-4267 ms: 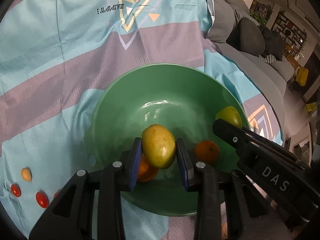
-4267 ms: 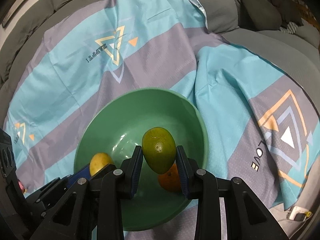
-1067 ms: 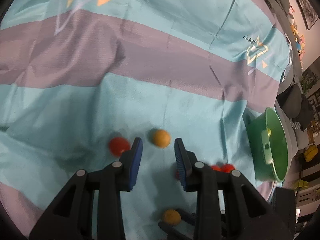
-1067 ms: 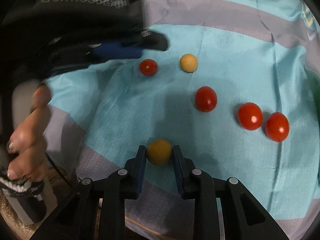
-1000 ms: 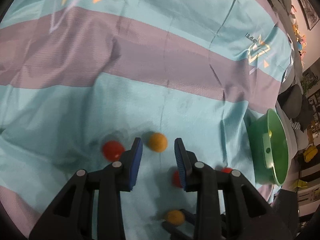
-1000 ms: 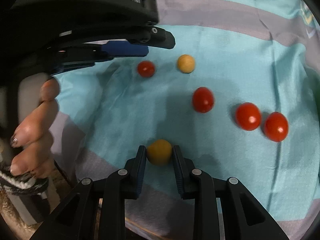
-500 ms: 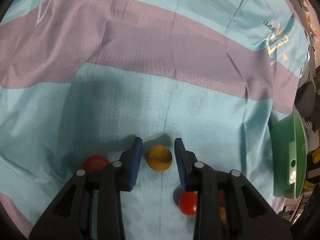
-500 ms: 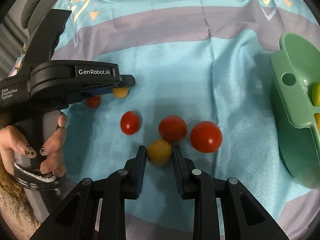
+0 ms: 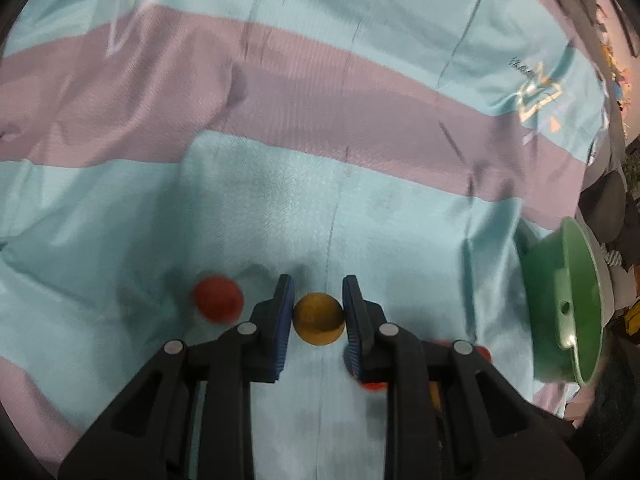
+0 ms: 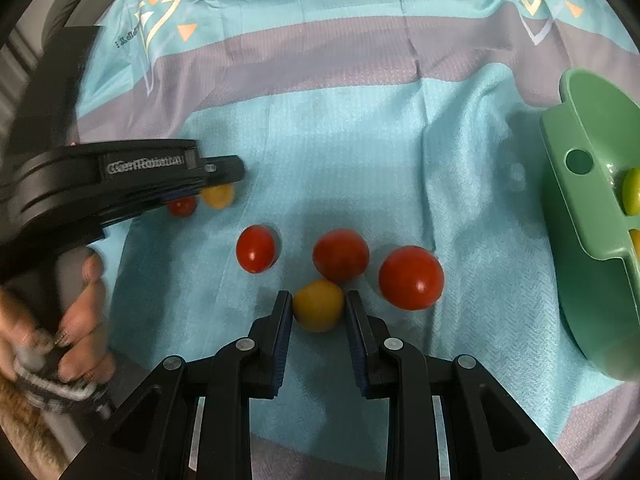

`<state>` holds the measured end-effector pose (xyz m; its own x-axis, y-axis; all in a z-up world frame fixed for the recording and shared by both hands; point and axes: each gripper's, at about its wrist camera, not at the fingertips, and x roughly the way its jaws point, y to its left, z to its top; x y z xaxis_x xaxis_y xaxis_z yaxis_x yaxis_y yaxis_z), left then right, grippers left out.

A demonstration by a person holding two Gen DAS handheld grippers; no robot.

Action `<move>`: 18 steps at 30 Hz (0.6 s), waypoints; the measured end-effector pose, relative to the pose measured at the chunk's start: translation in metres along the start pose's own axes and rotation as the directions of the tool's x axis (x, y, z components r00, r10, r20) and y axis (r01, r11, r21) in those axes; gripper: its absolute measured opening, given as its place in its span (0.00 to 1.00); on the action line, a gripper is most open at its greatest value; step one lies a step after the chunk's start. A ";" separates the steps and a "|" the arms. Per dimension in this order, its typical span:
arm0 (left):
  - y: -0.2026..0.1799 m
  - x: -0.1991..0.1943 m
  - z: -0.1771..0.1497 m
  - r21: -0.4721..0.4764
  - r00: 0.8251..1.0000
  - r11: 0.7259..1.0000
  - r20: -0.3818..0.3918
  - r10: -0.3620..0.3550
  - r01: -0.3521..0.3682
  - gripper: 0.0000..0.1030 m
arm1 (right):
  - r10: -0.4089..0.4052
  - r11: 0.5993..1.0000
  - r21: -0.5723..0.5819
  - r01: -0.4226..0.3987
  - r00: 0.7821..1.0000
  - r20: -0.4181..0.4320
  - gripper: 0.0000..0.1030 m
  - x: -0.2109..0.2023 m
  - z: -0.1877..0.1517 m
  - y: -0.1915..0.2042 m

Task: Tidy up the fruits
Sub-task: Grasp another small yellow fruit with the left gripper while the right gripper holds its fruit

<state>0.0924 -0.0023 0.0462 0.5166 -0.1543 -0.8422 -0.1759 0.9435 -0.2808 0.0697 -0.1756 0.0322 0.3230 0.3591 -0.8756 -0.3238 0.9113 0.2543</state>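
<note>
At lower centre of each wrist view, blue pads pinch a small yellow fruit: the left gripper (image 9: 319, 318) has just closed on one (image 9: 319, 319), the right gripper (image 10: 319, 306) holds another (image 10: 318, 305). Three red tomatoes (image 10: 341, 255) lie just above the right gripper's fruit, and a green bowl (image 10: 588, 216) sits at right.

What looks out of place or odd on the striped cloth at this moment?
Four small red tomatoes lie loose on the turquoise and grey striped cloth, outside the green plastic bowl. Nothing looks spilled or damaged. Each hand-held gripper, left and right, grips a small yellow tomato.
</note>
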 end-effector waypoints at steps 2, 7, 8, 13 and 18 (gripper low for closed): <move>-0.001 -0.015 -0.007 0.008 1.000 1.000 0.021 -0.002 0.001 0.23 | -0.001 1.000 0.006 0.001 1.000 -0.002 0.27 0.000 0.000 0.000; -0.008 -0.052 -0.022 0.024 0.996 0.999 0.079 -0.030 0.029 0.23 | -0.002 1.000 0.007 0.002 1.000 0.028 0.27 -0.016 -0.003 0.000; -0.012 -0.056 -0.024 0.028 0.995 0.999 0.088 -0.039 0.036 0.23 | -0.003 1.000 0.008 0.003 0.999 0.044 0.27 -0.022 -0.002 0.000; -0.028 -0.081 -0.030 0.051 0.987 0.997 0.146 -0.069 0.062 0.23 | -0.015 1.000 0.022 0.012 0.991 0.131 0.27 -0.053 -0.001 -0.006; -0.043 -0.104 -0.035 0.087 0.977 0.992 0.188 -0.102 0.087 0.23 | -0.028 0.999 0.051 0.016 0.971 0.239 0.27 -0.090 0.002 -0.016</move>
<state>0.0163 -0.0373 0.1298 0.6804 -0.1917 -0.7073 -0.0568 0.9485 -0.3117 0.0472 -0.2218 0.1077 0.5349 0.3713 -0.7589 -0.2729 0.9260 0.2608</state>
